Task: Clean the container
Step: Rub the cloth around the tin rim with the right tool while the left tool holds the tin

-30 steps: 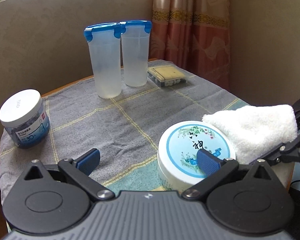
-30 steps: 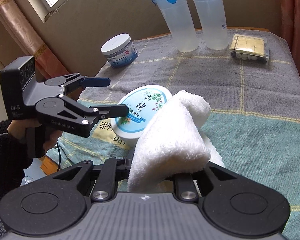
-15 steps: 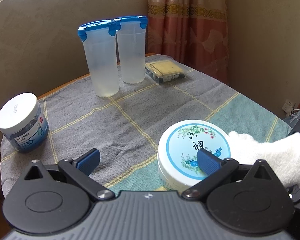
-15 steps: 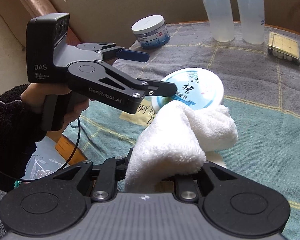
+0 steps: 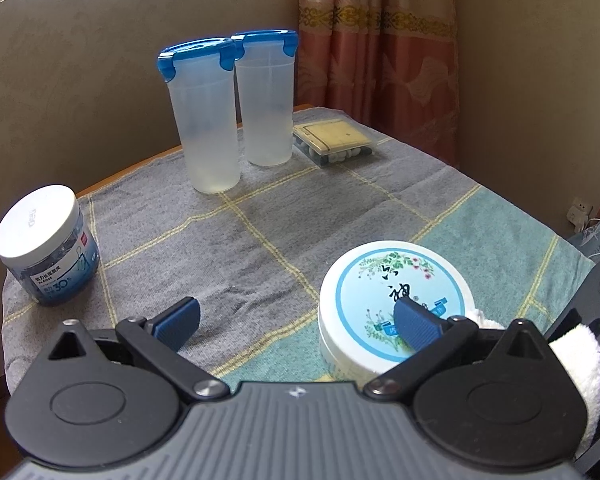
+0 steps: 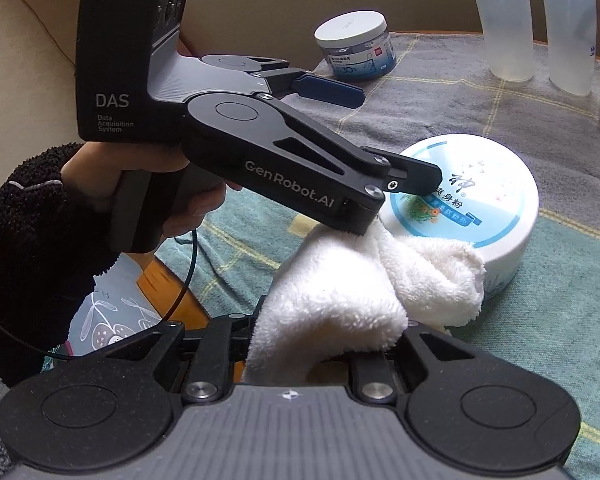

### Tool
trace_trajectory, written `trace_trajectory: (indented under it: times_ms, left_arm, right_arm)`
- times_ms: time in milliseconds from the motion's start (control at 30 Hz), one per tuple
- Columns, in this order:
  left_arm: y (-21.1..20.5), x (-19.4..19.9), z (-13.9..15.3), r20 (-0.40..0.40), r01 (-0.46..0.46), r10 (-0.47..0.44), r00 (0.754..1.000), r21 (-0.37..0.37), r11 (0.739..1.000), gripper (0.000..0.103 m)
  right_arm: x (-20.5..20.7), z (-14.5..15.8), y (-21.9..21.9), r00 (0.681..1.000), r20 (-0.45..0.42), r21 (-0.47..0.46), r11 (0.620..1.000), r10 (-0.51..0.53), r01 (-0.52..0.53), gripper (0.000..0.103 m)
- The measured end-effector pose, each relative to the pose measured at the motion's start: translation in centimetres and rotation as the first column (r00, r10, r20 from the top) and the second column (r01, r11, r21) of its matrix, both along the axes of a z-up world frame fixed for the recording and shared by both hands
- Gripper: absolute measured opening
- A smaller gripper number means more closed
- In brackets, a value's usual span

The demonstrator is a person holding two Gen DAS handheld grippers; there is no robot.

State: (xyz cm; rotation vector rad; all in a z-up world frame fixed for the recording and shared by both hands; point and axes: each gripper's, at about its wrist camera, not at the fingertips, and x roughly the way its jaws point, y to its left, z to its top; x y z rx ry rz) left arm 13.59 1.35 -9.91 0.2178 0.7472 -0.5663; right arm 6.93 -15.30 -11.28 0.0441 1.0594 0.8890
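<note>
- The tub [image 5: 394,300] is round, low and white, standing upright with its lid on. The lid has a pale blue disc with a darker blue ring, flower sprigs and dark printed characters.
- It sits on the teal band of the checked cloth [image 5: 260,216], near the bench's front edge.
- The towel [image 6: 364,280] is white, fluffy terry, bunched into folds. One fold presses against the tub's side wall, below the lid's rim.
</note>
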Motion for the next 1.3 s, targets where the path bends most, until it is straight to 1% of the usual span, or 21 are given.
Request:
trace_trajectory:
  times_ms: [200,533,667,800,967,1133,1300]
  left_arm:
    - [-0.1,0.1,0.1,-0.006,-0.004,0.004,1.000,0.002,1.000,0.103]
    - [-0.4,0.0,0.2,0.002,-0.004,0.004,1.000,0.019,1.000,0.103]
    - [-0.5,0.0,0.2,0.009,-0.001,0.001,1.000,0.026,1.000,0.103]
    - [-0.5,-0.1,0.3,0.012,0.000,0.000,1.000,0.030,1.000,0.103]
    - [-0.6,0.0,0.3,0.016,-0.012,0.011,1.000,0.035,0.999,0.103]
    - [-0.5,0.2,0.3,0.015,-0.018,0.018,1.000,0.033,0.999,0.103]
    - [-0.3,0.4,0.2,0.006,-0.013,0.013,1.000,0.022,1.000,0.103]
  right_arm:
    - [0.2,0.1,-2.0,0.998,-0.016,0.026,0.998,-0.059,0.060,0.021]
    - [0.0,0.5,-5.6,0.988,-0.009,0.019,0.988,-0.153,0.153,0.022]
    - [-0.1,0.9,-7.8,0.977,-0.005,0.033,0.976,-0.215,0.215,0.022]
    - [0.8,1.0,-9.6,0.964,0.003,0.042,0.963,-0.266,0.265,0.023]
    - [2.4,1.2,-9.7,0.967,0.019,0.057,0.966,-0.253,0.252,0.023]
    - [3.7,1.9,-10.0,0.961,0.065,0.035,0.963,-0.270,0.268,0.023]
    - [5.2,2.1,-10.9,0.954,0.083,0.016,0.957,-0.288,0.288,0.023]
